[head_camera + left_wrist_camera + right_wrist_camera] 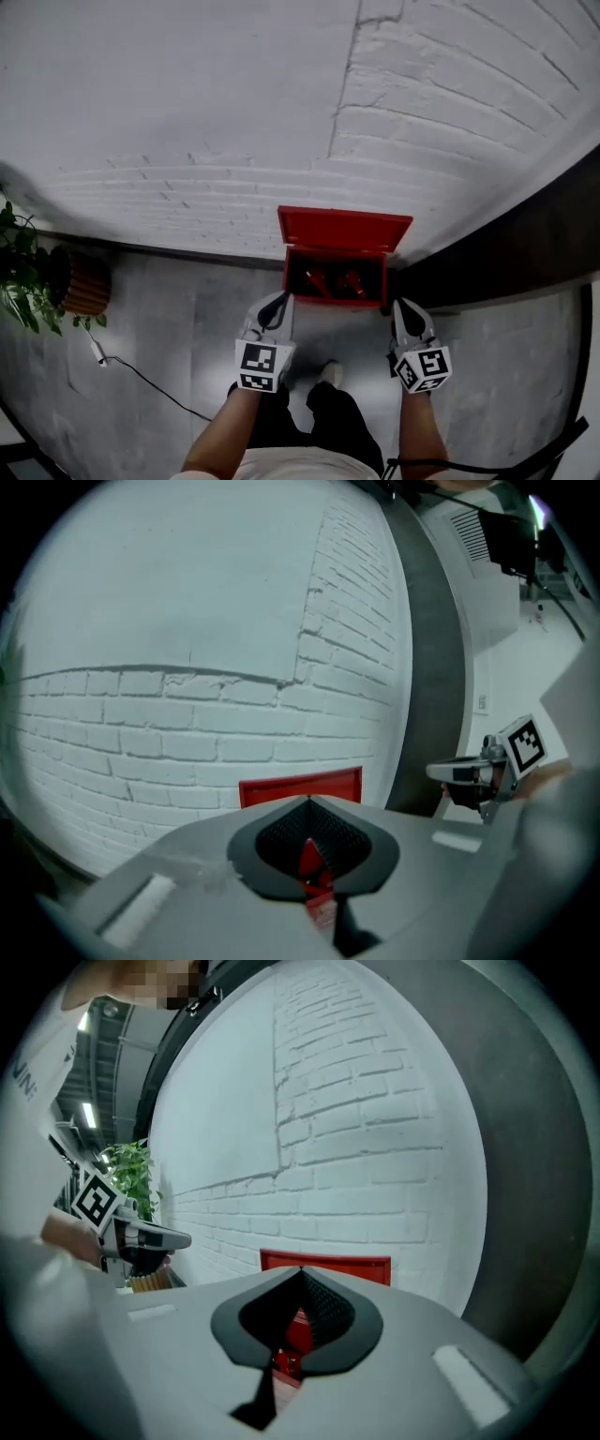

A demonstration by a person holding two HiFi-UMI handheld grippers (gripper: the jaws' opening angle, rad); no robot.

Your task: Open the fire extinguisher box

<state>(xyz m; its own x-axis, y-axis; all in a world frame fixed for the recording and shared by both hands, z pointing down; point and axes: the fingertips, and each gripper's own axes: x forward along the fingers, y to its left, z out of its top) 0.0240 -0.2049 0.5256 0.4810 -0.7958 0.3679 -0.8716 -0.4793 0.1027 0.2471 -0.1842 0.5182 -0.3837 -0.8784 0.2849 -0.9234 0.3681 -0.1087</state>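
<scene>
- box (334,300) sits on the floor against the wall (187,141), lid (343,230) up, extinguishers (330,281) showing.
- left gripper (278,302) and right gripper (403,309) hover near its front, jaws clenched on nothing.
- opening looks done; next move is probably just to draw clear.

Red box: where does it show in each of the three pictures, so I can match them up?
Head view: the box sits at centre, lid up, at the foot of the brick wall.
Left gripper view: low centre, its red lid showing just above the jaws.
Right gripper view: low centre, likewise just above the jaws.
Shared landmark: the white brick wall right behind the box in all three.
</scene>
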